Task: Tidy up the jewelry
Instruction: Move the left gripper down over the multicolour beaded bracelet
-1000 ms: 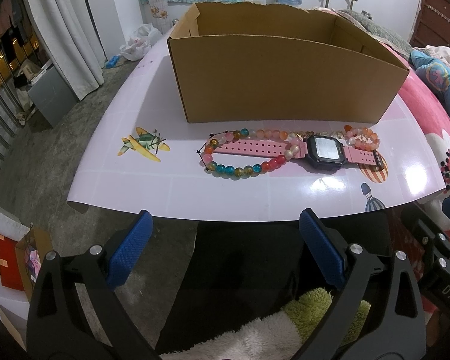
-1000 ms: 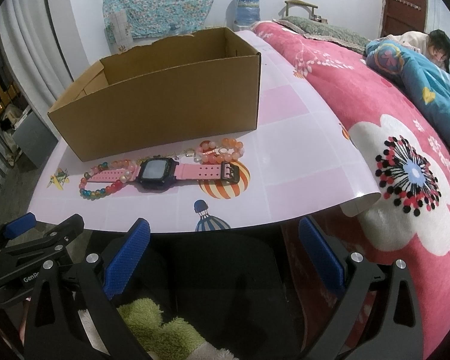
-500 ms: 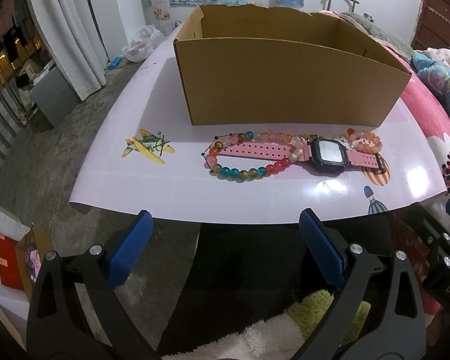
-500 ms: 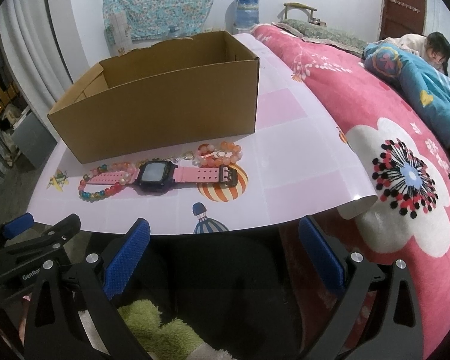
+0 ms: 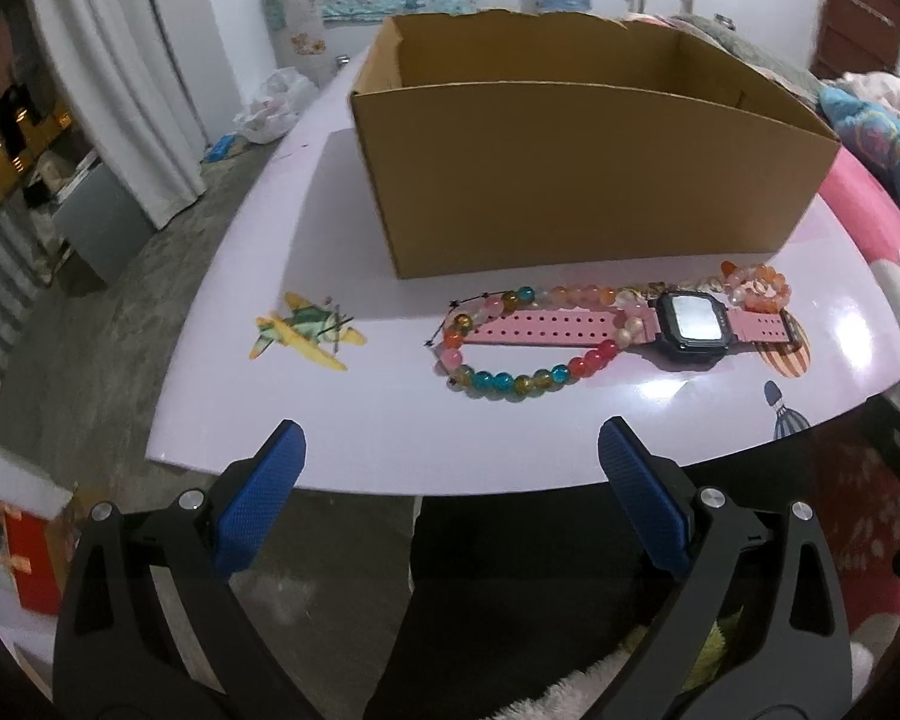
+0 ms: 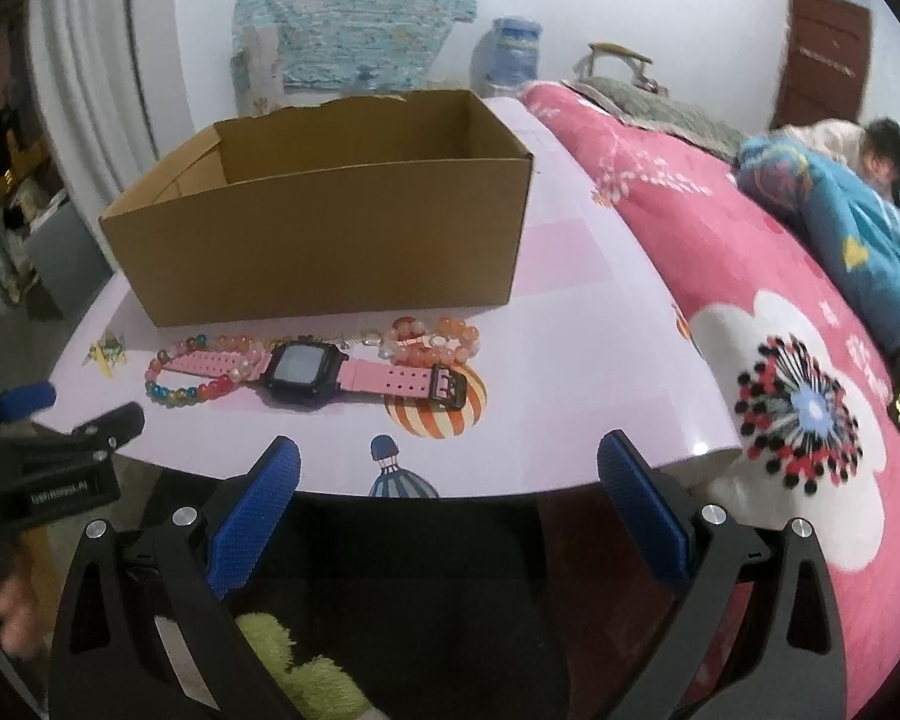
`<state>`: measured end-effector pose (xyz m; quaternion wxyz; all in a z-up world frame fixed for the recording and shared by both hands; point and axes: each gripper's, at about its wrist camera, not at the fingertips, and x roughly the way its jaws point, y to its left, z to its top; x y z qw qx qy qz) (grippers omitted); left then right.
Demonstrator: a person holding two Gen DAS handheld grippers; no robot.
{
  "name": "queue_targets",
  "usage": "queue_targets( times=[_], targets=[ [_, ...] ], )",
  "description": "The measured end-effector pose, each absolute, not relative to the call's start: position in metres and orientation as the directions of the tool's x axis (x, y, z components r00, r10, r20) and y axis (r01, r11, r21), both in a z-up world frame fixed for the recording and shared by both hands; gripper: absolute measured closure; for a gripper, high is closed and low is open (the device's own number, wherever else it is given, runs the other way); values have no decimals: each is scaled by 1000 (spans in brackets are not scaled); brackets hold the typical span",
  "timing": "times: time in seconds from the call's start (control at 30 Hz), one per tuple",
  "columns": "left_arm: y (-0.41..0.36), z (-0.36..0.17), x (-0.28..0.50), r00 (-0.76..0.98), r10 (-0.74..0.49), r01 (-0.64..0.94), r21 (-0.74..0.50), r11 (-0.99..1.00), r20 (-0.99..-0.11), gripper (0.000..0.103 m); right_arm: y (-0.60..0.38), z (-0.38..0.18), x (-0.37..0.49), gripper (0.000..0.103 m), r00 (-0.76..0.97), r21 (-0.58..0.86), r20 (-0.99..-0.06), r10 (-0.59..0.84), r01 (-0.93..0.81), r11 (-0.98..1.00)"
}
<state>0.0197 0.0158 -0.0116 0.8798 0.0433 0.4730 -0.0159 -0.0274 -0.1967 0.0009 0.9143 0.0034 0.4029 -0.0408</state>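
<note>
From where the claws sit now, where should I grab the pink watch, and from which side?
Probably the bare buckle-side strap of the pink watch, with the right claw coming from above, fingers across the flat strap. The other strap passes through the multicoloured bead bracelet, so gripping there could drag it.

Near strip of pink mat (image 5: 390, 438), between front edge and jewellery row: bare, open to approach. Left part of mat around airplane print (image 5: 306, 330): bare. Right part toward pink blanket (image 6: 780, 360): bare. Cardboard box (image 5: 570, 192): open top, unobstructed from above; tall front wall blocks passage just behind row. Multicoloured bead bracelet (image 5: 510, 342) looped over strap of pink watch (image 5: 684, 324); orange bead bracelet (image 5: 756, 288) just beside it; no gaps between pieces.
</note>
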Motion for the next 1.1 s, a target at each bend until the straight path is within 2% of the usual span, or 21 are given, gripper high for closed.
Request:
queue_targets(
  times=[0.17, 0.33, 0.53, 0.7, 0.73, 0.87, 0.97, 1.03, 1.1],
  targets=[
    [18, -17, 26, 538, -115, 184, -16, 983, -835, 8, -201, -3, -24, 6, 665, -8, -747, -24, 27, 1000],
    [27, -10, 17, 580, -264, 288, -110, 951, -771, 8, -202, -4, -18, 6, 661, 28, -750, 29, -13, 1000],
    [41, -11, 22, 574, -267, 271, -128, 954, -774, 8, -188, 3, 4, 7, 654, 191, -729, 204, -91, 977],
    [51, -8, 31, 625, -234, 238, -103, 966, -745, 9, -164, 7, 31, 19, 630, 278, -707, 323, -174, 945],
    [53, -7, 34, 631, -224, 238, -89, 967, -743, 10, -159, 7, 36, 24, 622, 285, -708, 335, -183, 941],
    [53, -10, 47, 600, -220, 263, -70, 962, -769, 44, -138, 0, 58, 42, 568, 304, -734, 372, -216, 928],
    [53, -20, 57, 556, -243, 277, -98, 956, -795, 59, -129, -7, 69, 53, 531, 302, -761, 373, -219, 928],
    [53, -25, 63, 531, -252, 281, -112, 953, -809, 65, -126, -12, 74, 59, 508, 305, -777, 373, -215, 928],
    [52, -30, 69, 509, -249, 283, -113, 953, -824, 67, -127, -16, 78, 63, 486, 299, -793, 367, -213, 930]
  ],
)
